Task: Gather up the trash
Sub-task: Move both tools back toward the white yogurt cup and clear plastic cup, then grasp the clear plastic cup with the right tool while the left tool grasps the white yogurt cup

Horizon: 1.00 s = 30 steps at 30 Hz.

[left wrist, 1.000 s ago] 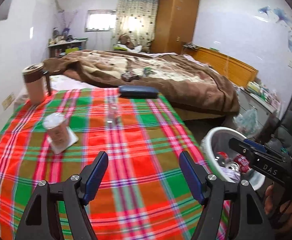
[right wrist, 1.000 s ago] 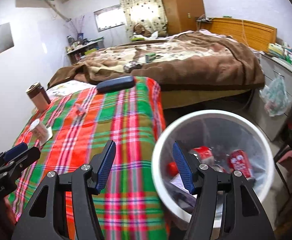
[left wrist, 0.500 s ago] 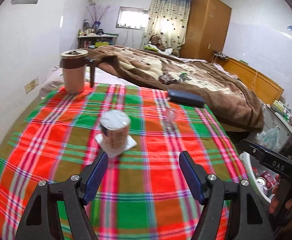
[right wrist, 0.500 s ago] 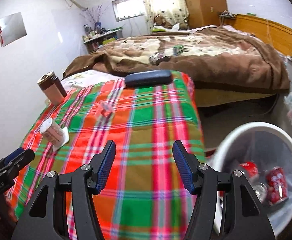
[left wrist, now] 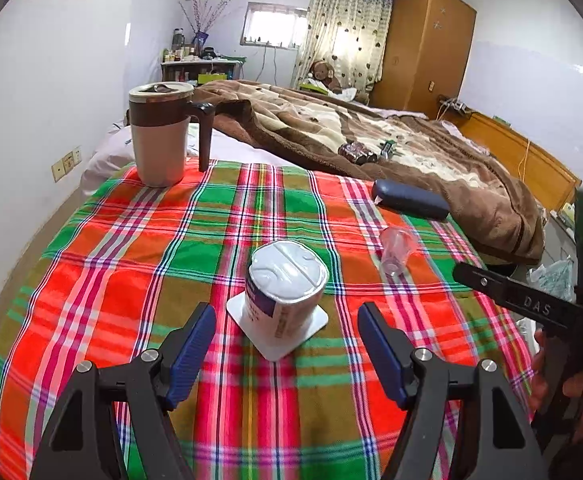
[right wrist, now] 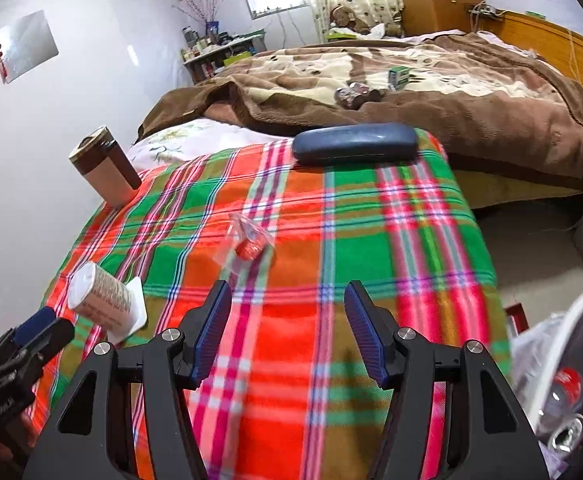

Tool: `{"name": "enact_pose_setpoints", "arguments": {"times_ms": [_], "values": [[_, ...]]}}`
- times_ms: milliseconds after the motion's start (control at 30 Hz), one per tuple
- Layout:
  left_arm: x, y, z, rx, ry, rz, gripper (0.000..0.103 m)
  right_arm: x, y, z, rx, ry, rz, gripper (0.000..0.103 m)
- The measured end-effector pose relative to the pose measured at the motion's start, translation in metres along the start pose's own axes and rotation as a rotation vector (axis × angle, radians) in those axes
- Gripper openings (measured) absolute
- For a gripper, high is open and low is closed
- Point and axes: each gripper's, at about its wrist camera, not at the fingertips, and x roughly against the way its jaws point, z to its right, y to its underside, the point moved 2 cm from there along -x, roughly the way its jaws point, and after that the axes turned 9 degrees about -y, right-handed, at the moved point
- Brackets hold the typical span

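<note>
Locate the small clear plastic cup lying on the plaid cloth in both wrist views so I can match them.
Left wrist view: the clear plastic cup lies right of centre, beyond and right of the foil-lidded cup.
Right wrist view: the clear plastic cup lies left of centre, just ahead of the right gripper.
Shared landmark: the dark blue case at the far edge of the cloth, beyond the cup in both.

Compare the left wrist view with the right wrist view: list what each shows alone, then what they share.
Left wrist only: the wardrobe and the right gripper's side at the frame edge.

Right wrist only: the white bin with cans inside, and a wall poster.

Both: the plaid cloth, sealed cup on its white coaster, mug, clear plastic cup, dark blue case and brown blanket.
</note>
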Motion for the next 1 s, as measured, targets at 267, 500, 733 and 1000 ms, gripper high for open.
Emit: {"name": "enact_pose_setpoints", "arguments": {"times_ms": [267,500,733,1000], "values": [[-0.024,-0.009,0.003,-0.013,-0.009,-0.001,0.073,-0.033,-0.017,-0.004,-0.023,-0.04,-0.038,0.06],[-0.038,-0.016,-0.004,0.031,-0.013,-0.008,0.073,-0.054,-0.025,-0.012,-0.01,-0.036,-0.061,0.06],[-0.05,-0.02,-0.007,0.065,0.0,-0.015,0.073,-0.069,-0.028,-0.01,-0.026,-0.004,-0.082,0.06],[-0.056,-0.021,-0.006,0.074,0.014,-0.017,0.07,-0.073,-0.03,-0.013,-0.014,0.011,-0.07,0.048]]}}
